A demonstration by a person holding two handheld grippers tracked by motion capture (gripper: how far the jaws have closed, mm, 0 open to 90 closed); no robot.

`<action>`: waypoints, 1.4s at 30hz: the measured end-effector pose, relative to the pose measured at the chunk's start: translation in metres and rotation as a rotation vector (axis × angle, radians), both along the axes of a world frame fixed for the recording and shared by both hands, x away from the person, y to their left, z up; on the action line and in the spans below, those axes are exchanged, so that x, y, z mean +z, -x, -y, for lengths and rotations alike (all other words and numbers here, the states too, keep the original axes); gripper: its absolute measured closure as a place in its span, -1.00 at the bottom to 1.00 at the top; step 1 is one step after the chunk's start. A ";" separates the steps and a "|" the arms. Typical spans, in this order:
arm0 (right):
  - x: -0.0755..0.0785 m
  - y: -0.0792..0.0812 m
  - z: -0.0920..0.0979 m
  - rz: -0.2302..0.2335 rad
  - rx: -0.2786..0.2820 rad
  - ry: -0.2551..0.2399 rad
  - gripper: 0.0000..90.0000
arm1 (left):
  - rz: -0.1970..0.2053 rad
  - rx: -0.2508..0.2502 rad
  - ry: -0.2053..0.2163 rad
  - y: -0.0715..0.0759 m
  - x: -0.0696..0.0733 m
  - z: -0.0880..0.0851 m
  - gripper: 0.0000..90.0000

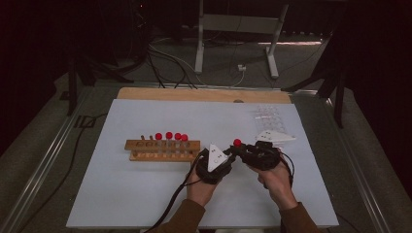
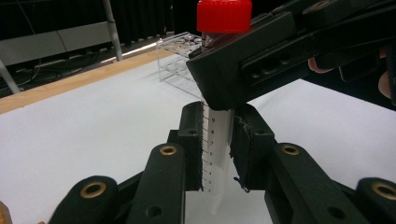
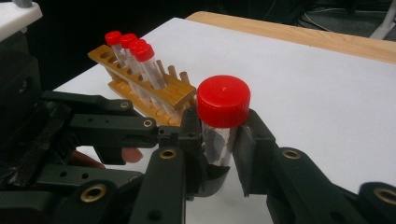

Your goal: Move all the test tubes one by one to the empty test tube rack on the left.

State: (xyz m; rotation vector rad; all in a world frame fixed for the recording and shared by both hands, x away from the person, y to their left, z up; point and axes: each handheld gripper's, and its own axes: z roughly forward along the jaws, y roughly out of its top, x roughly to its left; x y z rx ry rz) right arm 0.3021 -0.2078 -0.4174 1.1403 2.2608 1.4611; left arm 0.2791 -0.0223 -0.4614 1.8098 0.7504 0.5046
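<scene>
Tube [image 1: 237, 145] with red cap [image 1: 237, 142] held upright above the sheet [image 1: 145, 194], right of centre, between both grippers.

Far left of the table [image 1: 204, 94]: dark floor and a cable [image 1: 77, 145] trailing beside the sheet edge. Left of centre on the sheet: wooden rack [image 1: 163, 150], lying lengthwise, carrying four red-capped tubes [image 1: 171, 136] toward its right end, left holes open. In the right gripper view the same rack [image 3: 140, 88] seen beyond the jaws, tubes [image 3: 135, 51] leaning in a row.

Just right of the rack: left gripper [image 1: 228, 154], grey plate on top, held by the left hand [image 1: 201, 187]. Jaws closed narrow on the tube's lower body; in the left gripper view the clear graduated tube [image 2: 217, 154] pinched between the two pads, conical tip hanging free below them, just above the sheet [image 2: 93, 140].

Right of that: right gripper [image 1: 239, 149], held by the right hand [image 1: 277, 182], jaws clamped on the tube's upper part just under the cap. In the right gripper view the cap [image 3: 223, 100] standing proud above both pads, tube [image 3: 219, 144] gripped between them; left gripper [image 3: 93, 135] reaching in from the left. In the left gripper view the right gripper [image 2: 261, 60] crossing above, cap [image 2: 224, 15] on top.

Far right on the sheet: clear plastic rack [image 1: 268, 116], and a white flat piece [image 1: 276, 137] near it.
</scene>
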 end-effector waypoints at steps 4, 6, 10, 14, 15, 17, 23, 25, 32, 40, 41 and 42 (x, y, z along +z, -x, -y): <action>0.000 -0.001 0.002 0.000 -0.005 -0.019 0.38 | -0.005 0.004 0.002 -0.001 0.000 -0.001 0.69; 0.001 -0.001 0.003 0.001 -0.008 -0.031 0.19 | -0.008 0.006 -0.002 -0.002 0.000 -0.001 0.69; 0.003 -0.003 0.008 -0.006 -0.009 -0.055 -0.13 | -0.023 0.017 -0.001 -0.007 -0.001 -0.006 0.69; 0.004 -0.004 0.010 0.013 -0.036 -0.034 -0.44 | -0.038 0.020 0.013 -0.011 0.000 -0.012 0.69; 0.004 -0.003 0.010 0.022 -0.040 -0.032 -0.51 | -0.041 0.023 0.015 -0.011 0.000 -0.014 0.69; 0.006 -0.004 0.011 0.044 -0.041 -0.019 -0.66 | -0.043 0.029 0.021 -0.012 0.001 -0.018 0.69; 0.008 -0.007 0.018 0.082 -0.067 0.020 -0.97 | -0.049 0.031 0.050 -0.011 0.007 -0.031 0.69; 0.008 -0.008 0.021 0.086 -0.075 0.028 -1.00 | -0.047 0.028 0.049 -0.010 0.010 -0.036 0.69; 0.006 -0.013 0.032 0.101 -0.113 0.068 -1.00 | -0.041 0.033 0.064 -0.007 0.017 -0.054 0.69; 0.003 -0.013 0.047 0.118 -0.155 0.072 -1.00 | -0.030 0.038 0.073 -0.002 0.023 -0.070 0.69; 0.002 -0.013 0.050 0.117 -0.159 0.073 -1.00 | -0.030 0.038 0.076 -0.001 0.024 -0.072 0.69; 0.002 -0.012 0.052 0.116 -0.163 0.070 -1.00 | -0.032 0.038 0.078 -0.001 0.024 -0.074 0.69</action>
